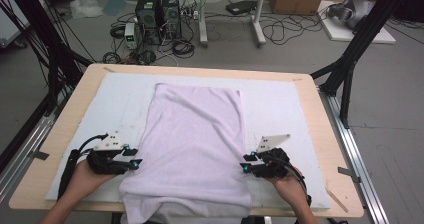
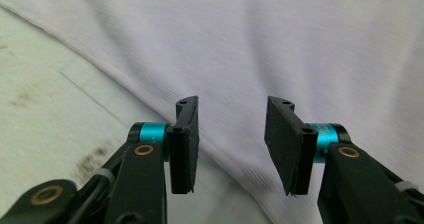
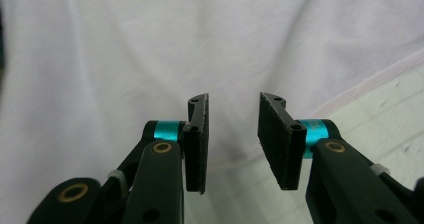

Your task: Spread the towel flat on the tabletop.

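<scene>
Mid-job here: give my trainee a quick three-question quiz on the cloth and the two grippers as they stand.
1. True or false: the left gripper has its jaws apart, with nothing pinched between them.
2. The pale cloth hangs over which table edge: A the far one, B the near one, C neither?
3. What lies beneath the cloth, on the wooden table?

Key: 1 true. 2 B. 3 A white mat. The right gripper stands open at the cloth's other side edge.

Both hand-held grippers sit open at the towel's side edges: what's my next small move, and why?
Probably draw both back clear of the towel. The left hand-held gripper and right hand-held gripper have open jaws with nothing pinched, and the towel lies flat on the white mat, near end hanging over the table edge.
</scene>
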The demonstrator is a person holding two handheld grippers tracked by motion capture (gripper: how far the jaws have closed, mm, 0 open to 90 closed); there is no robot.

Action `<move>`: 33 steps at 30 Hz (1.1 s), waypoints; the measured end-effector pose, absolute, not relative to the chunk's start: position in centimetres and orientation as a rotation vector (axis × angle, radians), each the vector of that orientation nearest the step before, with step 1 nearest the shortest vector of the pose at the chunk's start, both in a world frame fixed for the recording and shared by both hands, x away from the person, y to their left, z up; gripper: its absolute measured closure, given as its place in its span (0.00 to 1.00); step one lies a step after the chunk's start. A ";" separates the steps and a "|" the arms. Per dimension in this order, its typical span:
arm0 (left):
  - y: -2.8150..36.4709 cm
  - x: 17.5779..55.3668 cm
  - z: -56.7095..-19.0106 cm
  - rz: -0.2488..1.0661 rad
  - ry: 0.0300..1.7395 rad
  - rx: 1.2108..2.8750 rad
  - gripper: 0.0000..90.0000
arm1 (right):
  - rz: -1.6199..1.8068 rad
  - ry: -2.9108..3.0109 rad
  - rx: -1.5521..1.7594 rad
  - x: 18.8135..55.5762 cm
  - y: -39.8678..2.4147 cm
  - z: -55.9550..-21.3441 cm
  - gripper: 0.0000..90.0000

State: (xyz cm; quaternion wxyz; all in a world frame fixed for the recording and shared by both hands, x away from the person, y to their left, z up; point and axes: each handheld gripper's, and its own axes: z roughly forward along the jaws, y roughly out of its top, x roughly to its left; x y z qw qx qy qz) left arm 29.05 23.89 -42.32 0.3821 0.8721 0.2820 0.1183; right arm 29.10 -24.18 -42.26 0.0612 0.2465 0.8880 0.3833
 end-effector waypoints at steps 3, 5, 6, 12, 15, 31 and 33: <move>23.1 30.6 -43.3 0.290 0.767 2.258 0.72 | 1.111 2.660 0.809 31.0 -23.8 -42.7 0.70; 22.9 30.8 -43.7 0.306 0.743 2.256 0.86 | 1.089 2.646 0.819 31.9 -23.5 -43.1 0.71; 22.9 30.9 -43.7 0.298 0.744 2.259 0.94 | 1.067 2.658 0.823 32.2 -23.3 -43.3 0.75; 23.7 31.7 -43.3 0.368 0.818 2.231 0.96 | 1.011 2.632 0.849 33.3 -23.6 -43.4 0.91; 23.5 31.0 -42.6 0.341 0.776 2.200 0.77 | 1.019 2.621 0.819 32.5 -23.6 -42.9 0.85; 22.2 30.9 -42.8 0.387 0.698 2.249 0.97 | 1.021 2.694 0.640 31.4 -21.6 -42.3 0.95; 21.9 32.0 -42.5 0.460 0.737 2.216 0.98 | 0.990 2.623 0.673 32.4 -21.6 -41.5 0.95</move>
